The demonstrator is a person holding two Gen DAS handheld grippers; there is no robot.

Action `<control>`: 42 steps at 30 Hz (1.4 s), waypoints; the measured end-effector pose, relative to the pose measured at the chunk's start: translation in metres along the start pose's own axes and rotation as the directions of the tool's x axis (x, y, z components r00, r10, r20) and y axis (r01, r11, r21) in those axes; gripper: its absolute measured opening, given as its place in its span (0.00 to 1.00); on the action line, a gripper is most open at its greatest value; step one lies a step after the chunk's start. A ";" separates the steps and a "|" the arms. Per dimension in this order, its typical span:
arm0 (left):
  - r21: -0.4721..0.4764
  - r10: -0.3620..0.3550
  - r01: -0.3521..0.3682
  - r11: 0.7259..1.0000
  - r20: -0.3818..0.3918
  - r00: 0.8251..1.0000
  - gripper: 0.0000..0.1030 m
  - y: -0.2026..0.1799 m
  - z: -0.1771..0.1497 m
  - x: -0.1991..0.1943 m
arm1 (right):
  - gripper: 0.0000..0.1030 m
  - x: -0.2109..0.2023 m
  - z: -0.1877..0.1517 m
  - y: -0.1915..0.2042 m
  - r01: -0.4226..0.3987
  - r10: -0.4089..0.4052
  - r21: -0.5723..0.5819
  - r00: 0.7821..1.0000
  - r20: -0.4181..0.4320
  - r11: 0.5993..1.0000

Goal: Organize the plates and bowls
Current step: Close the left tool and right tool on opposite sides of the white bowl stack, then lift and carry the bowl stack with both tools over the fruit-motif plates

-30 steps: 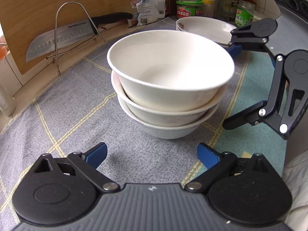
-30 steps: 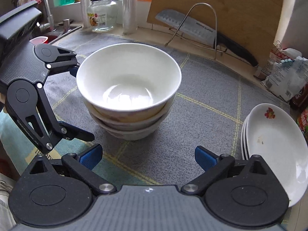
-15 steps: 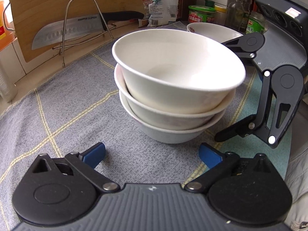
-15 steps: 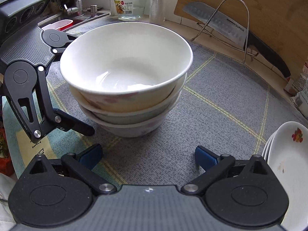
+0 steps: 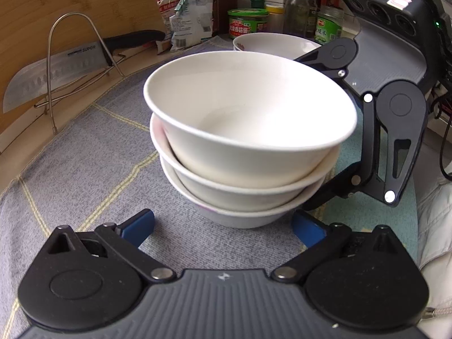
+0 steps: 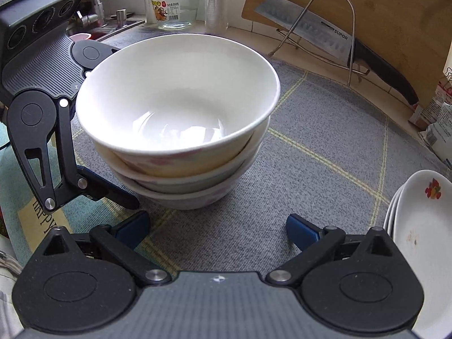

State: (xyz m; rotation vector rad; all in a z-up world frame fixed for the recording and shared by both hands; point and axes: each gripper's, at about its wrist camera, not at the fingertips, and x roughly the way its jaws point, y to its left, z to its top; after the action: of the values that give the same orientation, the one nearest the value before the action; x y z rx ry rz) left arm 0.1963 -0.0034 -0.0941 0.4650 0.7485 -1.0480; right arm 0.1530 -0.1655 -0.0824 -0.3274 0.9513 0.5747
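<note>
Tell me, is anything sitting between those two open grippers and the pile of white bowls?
Nothing visible. Only bare grey cloth lies between the left gripper and the stack of bowls, and likewise ahead of the right gripper. The plates sit off to the side.

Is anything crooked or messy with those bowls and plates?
Yes. The top bowl sits tilted in the stack of bowls, its rim higher on one side, so the pile looks uneven. The top plate at the right has small brownish specks on it. Nothing looks spilled or broken.
</note>
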 end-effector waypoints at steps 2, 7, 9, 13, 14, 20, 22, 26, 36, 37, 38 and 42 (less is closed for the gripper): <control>0.020 -0.017 0.017 1.000 -0.004 1.000 1.00 0.003 0.002 0.001 | 1.00 0.002 0.003 -0.001 -0.005 0.005 -0.007 1.000 -0.009 1.000; 0.070 -0.054 0.055 0.996 -0.018 0.998 1.00 0.007 0.005 0.003 | 1.00 0.008 0.012 -0.004 -0.032 0.032 -0.050 0.999 -0.016 0.998; 0.085 -0.061 0.062 0.994 -0.025 0.998 1.00 0.007 0.007 0.005 | 1.00 0.010 0.015 -0.006 -0.052 0.051 -0.080 0.999 -0.014 0.995; 0.122 -0.074 0.077 0.989 -0.033 0.997 1.00 0.009 0.007 0.007 | 1.00 0.014 0.022 -0.009 -0.085 0.082 -0.129 0.996 -0.029 0.988; 0.125 -0.077 0.081 0.989 -0.037 0.996 1.00 0.010 0.008 0.007 | 1.00 0.015 0.024 -0.009 -0.090 0.086 -0.136 0.996 -0.034 0.987; 0.196 -0.085 0.092 0.976 -0.044 0.995 0.99 0.011 0.010 0.007 | 1.00 0.017 0.028 -0.007 -0.102 0.097 -0.190 0.995 -0.039 0.977; 0.216 -0.094 0.103 0.971 -0.048 0.994 0.99 0.011 0.010 0.008 | 0.99 0.017 0.029 -0.008 -0.113 0.107 -0.202 0.993 -0.042 0.973; 0.261 -0.116 0.127 0.957 -0.058 0.992 0.97 0.012 0.012 0.008 | 0.94 0.015 0.031 -0.008 -0.142 0.134 -0.225 0.990 -0.052 0.964; 0.280 -0.170 0.178 0.943 -0.051 0.984 0.83 0.015 0.012 0.005 | 0.80 0.009 0.031 -0.001 -0.163 0.154 -0.257 0.987 -0.054 0.953; 0.288 -0.170 0.176 0.941 -0.046 0.984 0.83 0.014 0.012 0.004 | 0.80 0.007 0.031 -0.001 -0.160 0.151 -0.258 0.987 -0.053 0.953; 0.295 -0.172 0.177 0.939 -0.042 0.984 0.83 0.013 0.012 0.003 | 0.80 0.007 0.031 0.000 -0.159 0.151 -0.258 0.987 -0.053 0.953; 0.314 -0.182 0.182 0.932 -0.029 0.983 0.83 0.014 0.013 0.003 | 0.80 0.004 0.036 0.003 -0.161 0.150 -0.278 0.987 -0.060 0.947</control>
State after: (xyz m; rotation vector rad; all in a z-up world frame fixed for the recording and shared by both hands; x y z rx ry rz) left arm 0.2138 -0.0078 -0.0881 0.6789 0.6321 -1.3523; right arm 0.1771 -0.1442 -0.0665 -0.5236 0.9375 0.8557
